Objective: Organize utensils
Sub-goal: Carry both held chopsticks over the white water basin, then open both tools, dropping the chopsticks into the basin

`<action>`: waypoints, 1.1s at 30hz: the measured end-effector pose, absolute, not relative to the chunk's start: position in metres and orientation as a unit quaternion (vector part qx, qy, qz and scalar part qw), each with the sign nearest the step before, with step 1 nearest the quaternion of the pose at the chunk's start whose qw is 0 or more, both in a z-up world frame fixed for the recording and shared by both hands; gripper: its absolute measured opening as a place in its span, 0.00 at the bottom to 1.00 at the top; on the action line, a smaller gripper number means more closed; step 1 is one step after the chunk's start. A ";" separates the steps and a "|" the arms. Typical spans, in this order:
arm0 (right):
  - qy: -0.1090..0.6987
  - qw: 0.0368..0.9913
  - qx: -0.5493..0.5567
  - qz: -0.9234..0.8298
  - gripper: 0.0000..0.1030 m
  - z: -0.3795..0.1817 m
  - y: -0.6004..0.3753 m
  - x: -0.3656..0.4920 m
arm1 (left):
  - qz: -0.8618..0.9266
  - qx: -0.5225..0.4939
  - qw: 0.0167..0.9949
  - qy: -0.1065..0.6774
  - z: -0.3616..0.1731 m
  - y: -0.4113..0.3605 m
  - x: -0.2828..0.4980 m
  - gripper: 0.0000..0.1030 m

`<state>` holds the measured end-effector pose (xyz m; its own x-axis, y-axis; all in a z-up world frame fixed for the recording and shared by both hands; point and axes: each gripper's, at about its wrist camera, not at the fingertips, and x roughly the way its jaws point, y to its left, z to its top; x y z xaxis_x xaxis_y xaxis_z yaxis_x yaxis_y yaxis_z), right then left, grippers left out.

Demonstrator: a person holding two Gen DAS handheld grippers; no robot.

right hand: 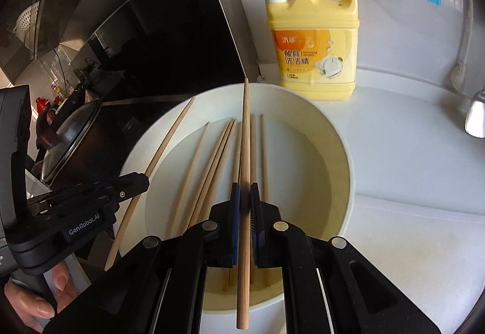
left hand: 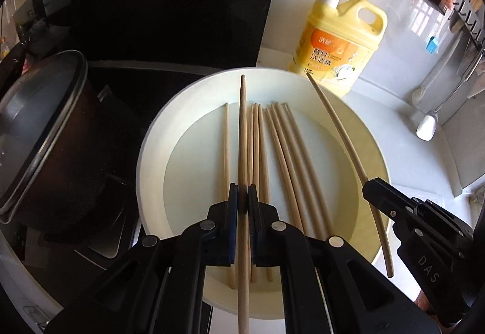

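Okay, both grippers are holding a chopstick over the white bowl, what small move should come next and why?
Probably bring the two held chopsticks together side by side as a pair. The left gripper is shut on one chopstick, the right gripper on another chopstick, both above the bowl where loose chopsticks remain.

Bench (right hand: 409,182): white, glossy
On it: cream bowl (right hand: 342,146), yellow detergent jug (right hand: 318,40) just behind
Left edge: dark pot (left hand: 45,137)

Sunlit white countertop (right hand: 409,167), black stovetop (left hand: 169,15)
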<state>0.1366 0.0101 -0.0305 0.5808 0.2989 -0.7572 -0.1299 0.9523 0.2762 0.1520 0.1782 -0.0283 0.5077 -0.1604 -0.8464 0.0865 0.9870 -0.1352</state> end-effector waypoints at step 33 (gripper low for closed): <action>0.490 0.863 0.062 0.110 0.33 -0.047 0.007 0.162 | -0.012 -0.058 0.848 0.526 -0.040 0.190 0.174 0.75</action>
<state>0.1617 0.0070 -0.0473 0.4958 0.2497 -0.8318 -0.1285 0.9683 0.2141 0.1737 0.1898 -0.0400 0.4455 -0.0822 -0.8915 -0.0404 0.9929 -0.1117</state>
